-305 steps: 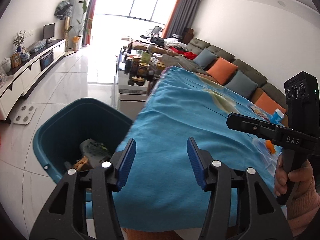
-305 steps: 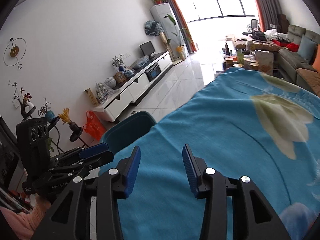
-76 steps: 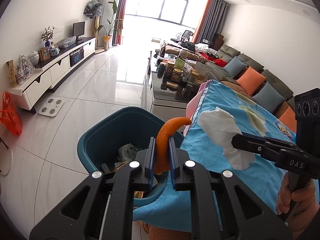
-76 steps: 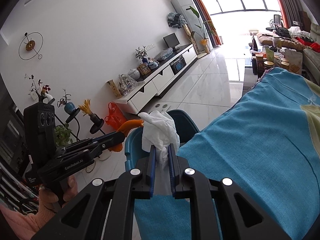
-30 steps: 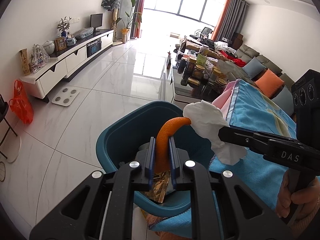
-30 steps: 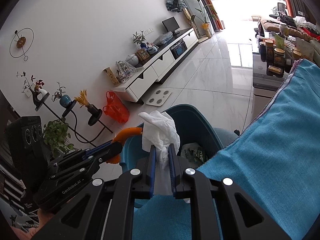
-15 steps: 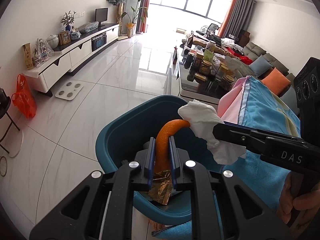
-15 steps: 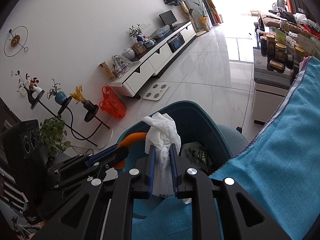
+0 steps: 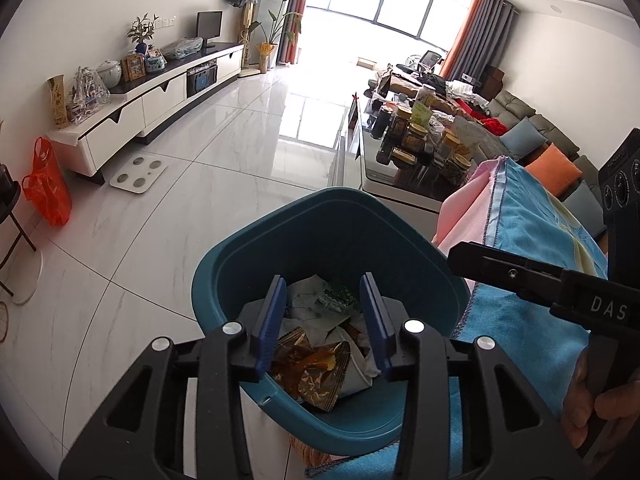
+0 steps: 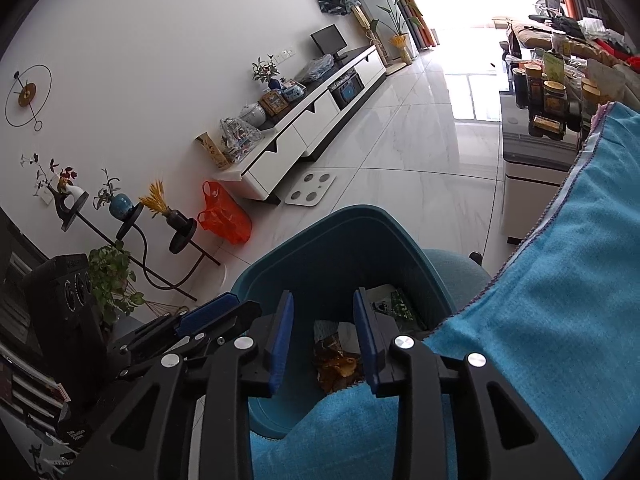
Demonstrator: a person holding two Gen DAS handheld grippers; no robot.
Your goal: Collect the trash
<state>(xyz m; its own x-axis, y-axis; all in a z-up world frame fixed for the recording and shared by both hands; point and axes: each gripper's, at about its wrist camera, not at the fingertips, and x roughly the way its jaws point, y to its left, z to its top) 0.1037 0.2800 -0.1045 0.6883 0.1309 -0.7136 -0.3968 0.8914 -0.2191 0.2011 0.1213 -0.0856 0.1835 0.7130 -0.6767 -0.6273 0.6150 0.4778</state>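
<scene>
Our left gripper [image 9: 323, 322] and right gripper [image 10: 322, 334] hang over the bin [image 9: 240, 256], jaws opening, empty; trash [image 9: 316, 364] lies inside. Withdrawing carelessly, we could snag the cloth [image 10: 560, 280] beside the bin.

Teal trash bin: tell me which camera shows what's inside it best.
The left wrist view. It looks down into the teal trash bin, showing the gold snack wrapper and white and green packaging. The right wrist view shows the same bin, but the blue cloth and that gripper's fingers hide much of the contents.
</scene>
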